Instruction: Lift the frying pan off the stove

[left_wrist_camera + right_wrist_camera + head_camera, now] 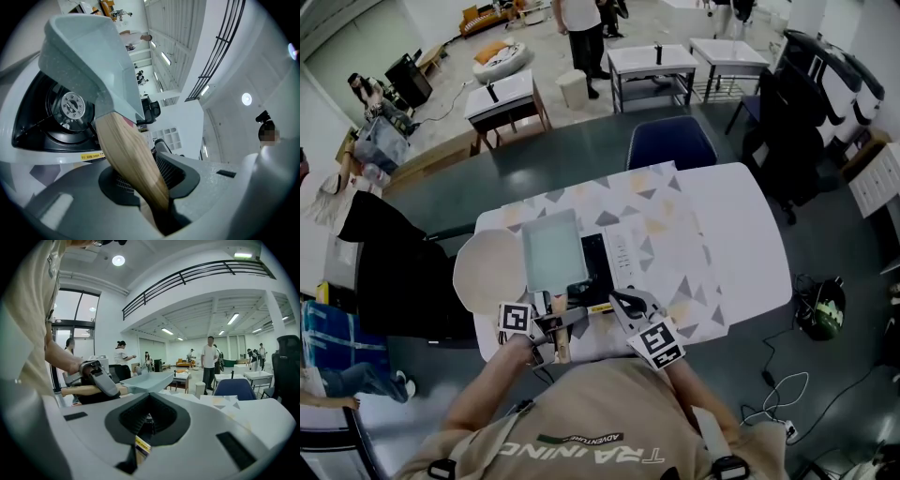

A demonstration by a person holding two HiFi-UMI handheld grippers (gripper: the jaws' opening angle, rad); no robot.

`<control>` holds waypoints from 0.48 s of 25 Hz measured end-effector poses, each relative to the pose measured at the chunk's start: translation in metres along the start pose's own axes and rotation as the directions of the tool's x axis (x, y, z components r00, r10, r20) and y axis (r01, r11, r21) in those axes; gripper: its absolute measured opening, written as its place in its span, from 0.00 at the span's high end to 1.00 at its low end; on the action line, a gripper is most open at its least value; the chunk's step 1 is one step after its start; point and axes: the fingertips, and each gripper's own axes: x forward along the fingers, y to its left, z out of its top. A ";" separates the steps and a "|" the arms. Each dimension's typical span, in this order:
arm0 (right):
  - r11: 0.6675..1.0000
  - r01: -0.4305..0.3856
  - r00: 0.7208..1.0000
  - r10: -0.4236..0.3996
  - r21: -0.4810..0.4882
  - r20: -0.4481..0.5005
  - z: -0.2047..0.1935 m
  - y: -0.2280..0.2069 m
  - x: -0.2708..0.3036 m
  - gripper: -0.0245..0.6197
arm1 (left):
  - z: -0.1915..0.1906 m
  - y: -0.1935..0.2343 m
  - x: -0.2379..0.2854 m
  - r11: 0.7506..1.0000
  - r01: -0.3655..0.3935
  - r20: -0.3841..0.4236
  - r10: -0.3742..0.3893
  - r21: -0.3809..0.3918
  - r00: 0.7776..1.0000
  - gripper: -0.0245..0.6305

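Note:
A square grey frying pan (553, 248) with a wooden handle (562, 345) hangs over the black portable stove (605, 261) on the white table (741, 234). My left gripper (555, 325) is shut on the handle. In the left gripper view the pan (89, 61) is tilted up clear of the round burner (71, 105), and the handle (131, 159) runs down between the jaws. My right gripper (628, 302) is shut and empty at the stove's front edge, right of the handle. The right gripper view shows the pan (152, 380) and the left gripper (98, 378) to its left.
A round cream disc (487, 272) lies on the table left of the stove. A patterned cloth (661, 220) covers the table's middle. A navy chair (670, 141) stands behind the table. More tables and people are farther back.

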 end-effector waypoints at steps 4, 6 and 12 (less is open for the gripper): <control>1.000 0.006 1.000 -0.006 0.003 -0.003 -0.002 -0.001 -0.003 0.96 | -0.002 0.000 -0.002 1.000 0.002 0.000 -0.002 -0.008 1.000 0.81; 1.000 0.008 1.000 -0.008 0.004 -0.003 -0.002 -0.001 -0.003 0.96 | -0.004 0.000 -0.002 1.000 0.004 -0.004 -0.004 -0.011 1.000 0.81; 1.000 0.003 1.000 -0.003 -0.001 -0.002 -0.003 -0.001 -0.004 0.96 | -0.008 0.003 -0.003 1.000 -0.003 -0.009 0.003 0.003 1.000 0.81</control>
